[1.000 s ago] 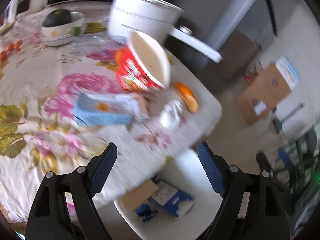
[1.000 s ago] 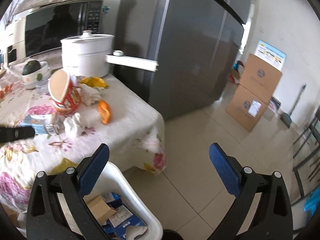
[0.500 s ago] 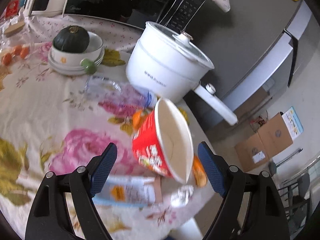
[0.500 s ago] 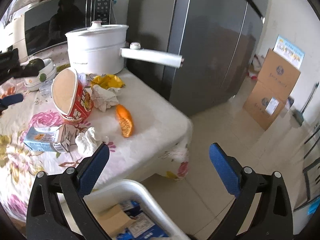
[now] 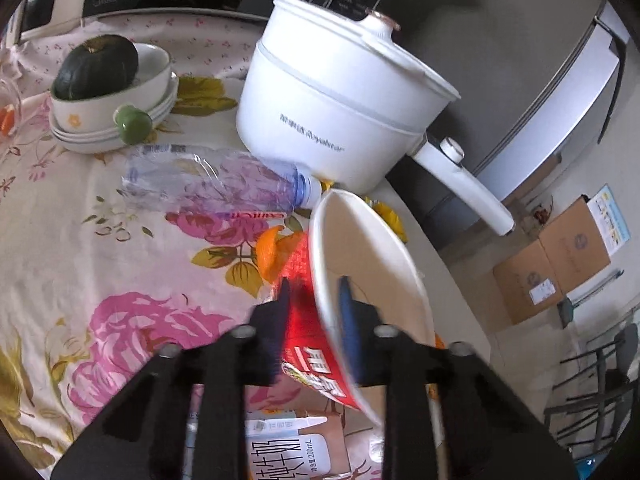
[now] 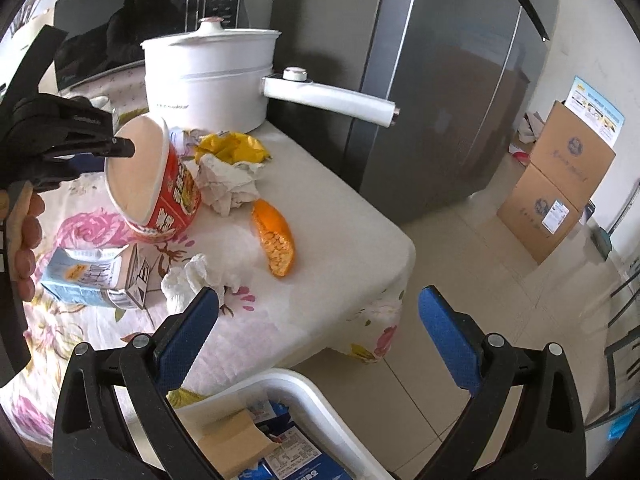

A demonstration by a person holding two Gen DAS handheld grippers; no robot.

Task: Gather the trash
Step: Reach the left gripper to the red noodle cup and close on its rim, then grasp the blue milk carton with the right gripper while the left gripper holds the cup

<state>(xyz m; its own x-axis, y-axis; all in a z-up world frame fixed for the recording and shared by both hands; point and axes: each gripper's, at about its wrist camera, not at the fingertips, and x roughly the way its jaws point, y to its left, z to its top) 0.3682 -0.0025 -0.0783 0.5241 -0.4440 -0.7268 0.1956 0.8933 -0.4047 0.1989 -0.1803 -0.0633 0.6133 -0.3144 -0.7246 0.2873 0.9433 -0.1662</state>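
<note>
Left tongs [image 5: 312, 292] at lower centre of the left wrist view, just closed and clenched on the wall of a red instant-noodle cup [image 5: 360, 280], one finger inside the rim, one outside. Cup tipped on its side on the floral counter [image 5: 80, 220], below a white electric pot [image 5: 340, 108]. Right tongs [image 6: 318, 324] released and empty at the bottom of the right wrist view, above a white bin [image 6: 304, 388] with cartons inside.

Your left gripper [image 5: 312, 292], lower centre of frame, has just closed, pinching the rim of the tilted red noodle cup [image 5: 320, 352].
</note>
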